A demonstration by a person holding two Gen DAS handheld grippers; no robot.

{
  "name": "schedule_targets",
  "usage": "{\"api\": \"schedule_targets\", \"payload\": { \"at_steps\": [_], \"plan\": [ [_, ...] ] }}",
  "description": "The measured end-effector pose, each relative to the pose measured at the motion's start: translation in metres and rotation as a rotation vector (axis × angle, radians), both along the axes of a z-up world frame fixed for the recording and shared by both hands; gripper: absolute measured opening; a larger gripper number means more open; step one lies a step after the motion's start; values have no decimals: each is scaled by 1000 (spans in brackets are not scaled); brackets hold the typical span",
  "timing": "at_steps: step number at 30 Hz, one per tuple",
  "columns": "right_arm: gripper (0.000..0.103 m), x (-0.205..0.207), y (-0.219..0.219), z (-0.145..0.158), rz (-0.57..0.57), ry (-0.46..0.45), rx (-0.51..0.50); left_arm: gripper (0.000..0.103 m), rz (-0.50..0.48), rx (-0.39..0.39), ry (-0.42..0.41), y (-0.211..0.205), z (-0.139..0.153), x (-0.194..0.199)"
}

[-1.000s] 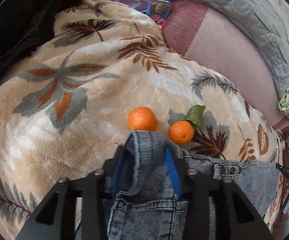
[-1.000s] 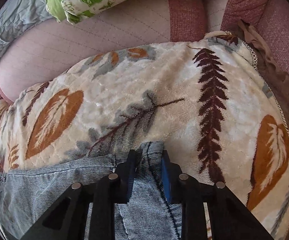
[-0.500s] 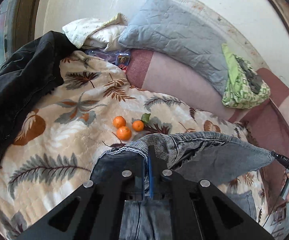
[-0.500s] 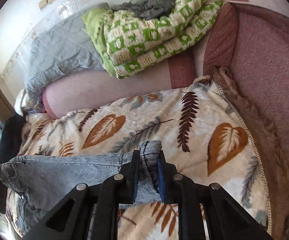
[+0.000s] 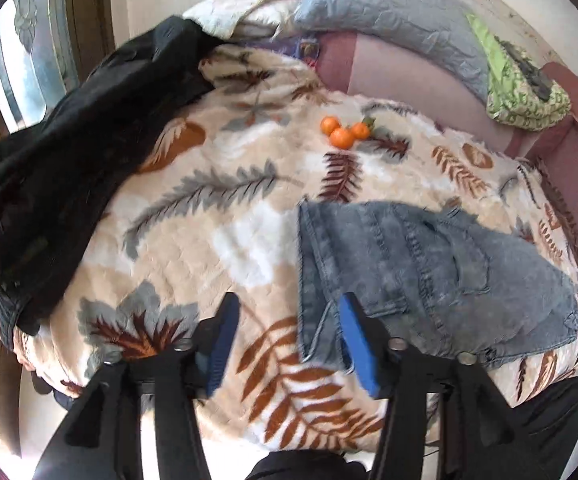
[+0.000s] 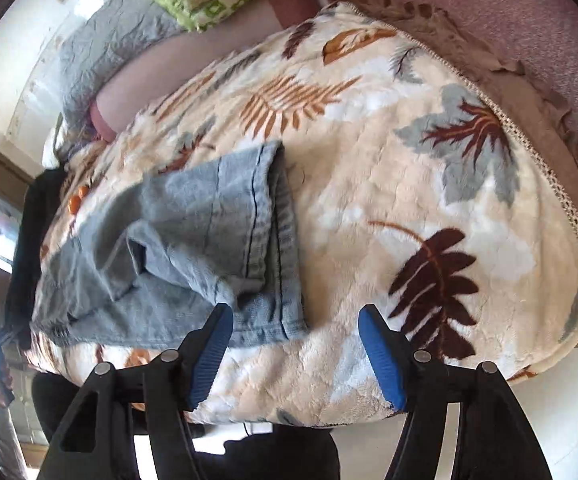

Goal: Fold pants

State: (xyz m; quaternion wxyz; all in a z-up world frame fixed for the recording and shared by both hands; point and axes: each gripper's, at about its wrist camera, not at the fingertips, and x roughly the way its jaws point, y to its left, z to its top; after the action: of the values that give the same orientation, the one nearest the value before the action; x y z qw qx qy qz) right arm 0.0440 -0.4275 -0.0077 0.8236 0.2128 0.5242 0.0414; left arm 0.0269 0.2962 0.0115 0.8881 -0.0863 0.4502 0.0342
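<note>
The jeans [image 5: 429,264] lie folded over on the leaf-patterned blanket [image 5: 217,216], long axis running left to right, with three oranges [image 5: 343,131] beyond them on the far side. Both claws have just been opening and now stand apart with nothing between them: the left gripper [image 5: 287,340] hangs over the bundle's near left corner, the right gripper [image 6: 297,354] over its near right corner, where the hems [image 6: 277,236] are stacked. Neither hand looks nearer, so the next fold would likely carry one end across toward the other.
</note>
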Motion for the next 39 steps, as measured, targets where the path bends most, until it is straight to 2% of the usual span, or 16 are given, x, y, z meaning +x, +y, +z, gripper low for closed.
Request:
{"api": "schedule_targets", "payload": {
  "at_steps": [3,6,12,14,15,16,17,20,22,23,26,30,32,33,36,39],
  "plan": [
    [71,22,14,12,-1,-47,68,68,-71,21,-51,-44,9,14],
    [71,37,56,14,113,-81,-12,68,-154,-5,-15,-83,-10,28],
    [71,25,131,-1,393,-121,-498,68,-193,61,163,-119,-76,36],
    [70,26,135,-13,443,-92,-574,68,-164,36,193,-111,-91,38],
    [63,28,133,-18,468,-57,-545,68,-157,11,193,-107,-93,39],
    [31,29,132,-22,495,-23,-528,68,-151,-14,194,-103,-92,40],
    [14,26,136,-23,528,-24,-570,68,-146,-28,200,-100,-91,40],
    [11,-1,154,0,632,-126,-718,68,-146,-46,227,-92,-90,42],
    [11,-23,164,9,678,-208,-914,68,-151,-86,238,-85,-91,44],
    [11,-30,164,3,712,-205,-973,68,-151,-98,245,-82,-91,45],
    [16,-39,153,-48,868,-6,-1038,68,-166,-110,274,-81,-90,50],
    [39,-22,117,2,622,-98,-686,68,-169,-46,271,-81,-75,49],
    [82,-12,96,29,497,-130,-488,68,-169,-32,220,-80,-58,47],
    [89,-5,84,37,434,-139,-414,68,-177,-39,189,-81,-48,47],
    [92,27,49,40,250,-116,-182,68,-199,-21,114,-88,-28,44],
    [90,62,28,20,103,-53,-42,68,-220,30,153,-100,-43,50]
  ]
}}
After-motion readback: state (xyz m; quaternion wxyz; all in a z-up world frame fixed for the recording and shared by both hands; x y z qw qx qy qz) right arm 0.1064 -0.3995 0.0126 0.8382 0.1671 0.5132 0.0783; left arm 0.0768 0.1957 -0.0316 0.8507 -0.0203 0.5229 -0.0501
